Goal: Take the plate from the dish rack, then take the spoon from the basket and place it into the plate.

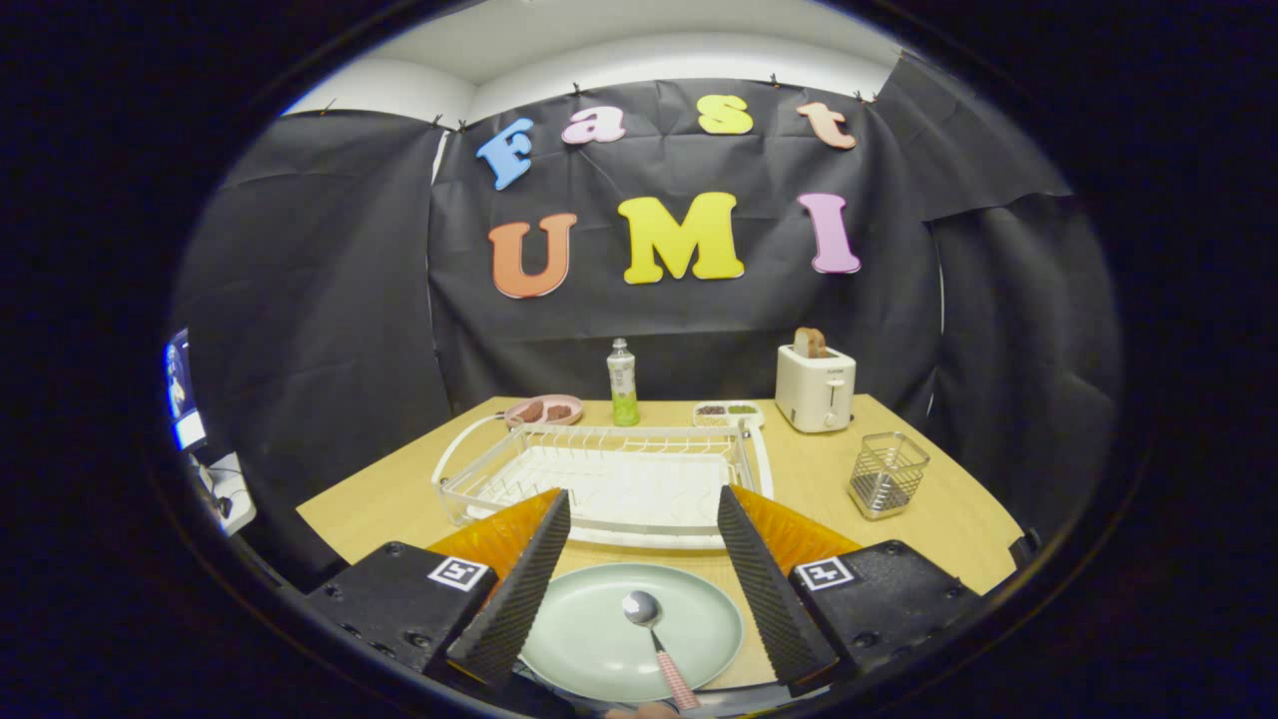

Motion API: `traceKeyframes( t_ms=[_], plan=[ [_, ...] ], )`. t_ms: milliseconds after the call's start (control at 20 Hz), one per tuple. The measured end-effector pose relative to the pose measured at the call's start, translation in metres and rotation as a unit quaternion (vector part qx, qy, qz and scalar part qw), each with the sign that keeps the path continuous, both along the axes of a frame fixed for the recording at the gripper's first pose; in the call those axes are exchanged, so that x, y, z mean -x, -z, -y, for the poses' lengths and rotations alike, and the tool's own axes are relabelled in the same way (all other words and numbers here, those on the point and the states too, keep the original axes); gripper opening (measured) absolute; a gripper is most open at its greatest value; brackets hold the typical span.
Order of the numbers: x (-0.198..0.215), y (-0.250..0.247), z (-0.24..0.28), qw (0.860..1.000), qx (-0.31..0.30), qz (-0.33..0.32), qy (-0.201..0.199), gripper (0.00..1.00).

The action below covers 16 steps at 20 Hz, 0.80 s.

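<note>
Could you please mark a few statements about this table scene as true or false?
1. The spoon lies on the plate. True.
2. The fingers are shut on the spoon. False: they stand open, with the plate between them.
3. The rack holds a plate. False: it is empty.
4. Bread sticks out of the toaster. True.
5. The bottle stands inside the basket. False: it stands beyond the rack.
</note>
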State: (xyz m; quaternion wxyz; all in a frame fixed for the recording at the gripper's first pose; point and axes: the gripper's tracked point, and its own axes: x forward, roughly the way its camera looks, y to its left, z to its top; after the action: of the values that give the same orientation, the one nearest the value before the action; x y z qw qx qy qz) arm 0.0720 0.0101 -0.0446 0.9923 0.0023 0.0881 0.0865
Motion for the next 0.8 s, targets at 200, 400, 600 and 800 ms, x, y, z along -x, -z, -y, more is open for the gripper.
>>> traceKeyframes(
  t_ms=[200,400,600,800],
  plan=[
    [0.020,-0.009,0.015,1.000,-0.010,0.014,0.018,1.00],
    [0.044,-0.025,0.026,0.999,-0.016,0.038,0.026,1.00],
    [0.063,-0.030,0.035,0.998,-0.017,0.055,0.034,1.00],
    [0.070,-0.027,0.042,0.997,-0.018,0.059,0.043,1.00]
  ],
)
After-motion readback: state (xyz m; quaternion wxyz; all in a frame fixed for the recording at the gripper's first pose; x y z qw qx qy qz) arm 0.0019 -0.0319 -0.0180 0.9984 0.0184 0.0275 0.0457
